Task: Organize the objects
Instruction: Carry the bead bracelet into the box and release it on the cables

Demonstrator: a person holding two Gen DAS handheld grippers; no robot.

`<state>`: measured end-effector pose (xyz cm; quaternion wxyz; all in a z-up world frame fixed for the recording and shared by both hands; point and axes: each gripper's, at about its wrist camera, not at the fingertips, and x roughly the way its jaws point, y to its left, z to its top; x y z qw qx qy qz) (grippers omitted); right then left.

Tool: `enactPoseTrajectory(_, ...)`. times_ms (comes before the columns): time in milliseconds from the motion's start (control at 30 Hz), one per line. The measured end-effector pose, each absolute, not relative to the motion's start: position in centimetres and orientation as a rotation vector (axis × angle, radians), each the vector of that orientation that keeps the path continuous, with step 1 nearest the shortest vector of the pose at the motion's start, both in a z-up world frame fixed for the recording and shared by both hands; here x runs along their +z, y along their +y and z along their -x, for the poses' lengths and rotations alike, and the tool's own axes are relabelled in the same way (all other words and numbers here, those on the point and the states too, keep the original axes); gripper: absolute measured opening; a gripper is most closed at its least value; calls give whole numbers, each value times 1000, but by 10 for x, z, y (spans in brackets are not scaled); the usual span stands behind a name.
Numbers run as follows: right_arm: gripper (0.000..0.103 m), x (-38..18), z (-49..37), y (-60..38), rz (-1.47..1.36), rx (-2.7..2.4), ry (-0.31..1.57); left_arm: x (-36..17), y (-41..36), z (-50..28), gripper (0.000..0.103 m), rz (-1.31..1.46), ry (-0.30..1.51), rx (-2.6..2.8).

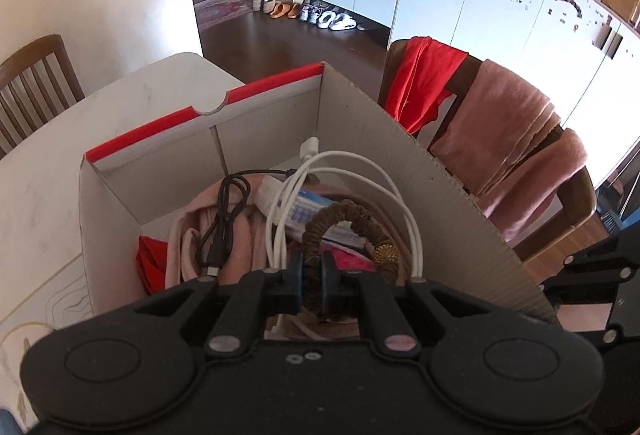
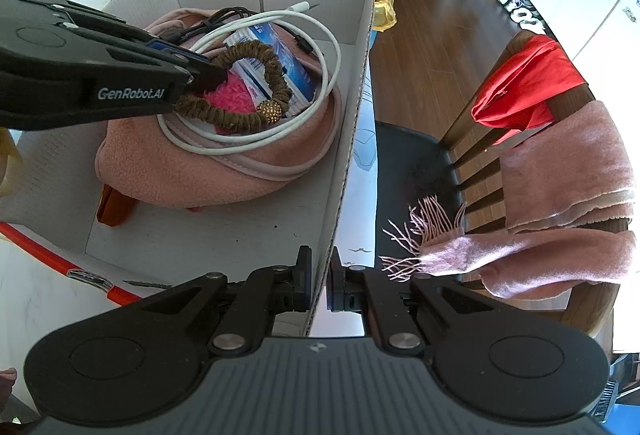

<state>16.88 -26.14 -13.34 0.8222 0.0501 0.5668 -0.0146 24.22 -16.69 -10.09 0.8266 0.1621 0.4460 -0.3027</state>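
At the near right wall of the cardboard box point(image 2: 352, 139), the right gripper point(image 2: 320, 275) clamps the wall's edge. Farther inside, the left gripper point(image 1: 312, 281) pinches a brown scrunchie point(image 2: 240, 91) above a white cable point(image 2: 280, 131) and pink cloth point(image 2: 224, 171).

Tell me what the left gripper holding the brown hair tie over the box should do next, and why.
Probably open the left gripper: it pinches the brown scrunchie right over the pile in the cardboard box, whose wall the right gripper clamps, so letting go should drop it inside.

A wooden chair point(image 2: 520, 163) draped with a pink scarf point(image 2: 560, 195) and red cloth point(image 2: 528, 83).
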Motion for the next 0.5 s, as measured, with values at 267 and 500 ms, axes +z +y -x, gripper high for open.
enactPoseTrajectory(267, 6, -134, -169, -264, -115, -19, 1202, -93, -163, -237, 20, -332, 948, -615)
enactPoseTrajectory(500, 7, -132, -167, -267, -116, 2, 1203, -82, -158, -227, 36, -284, 939, -610)
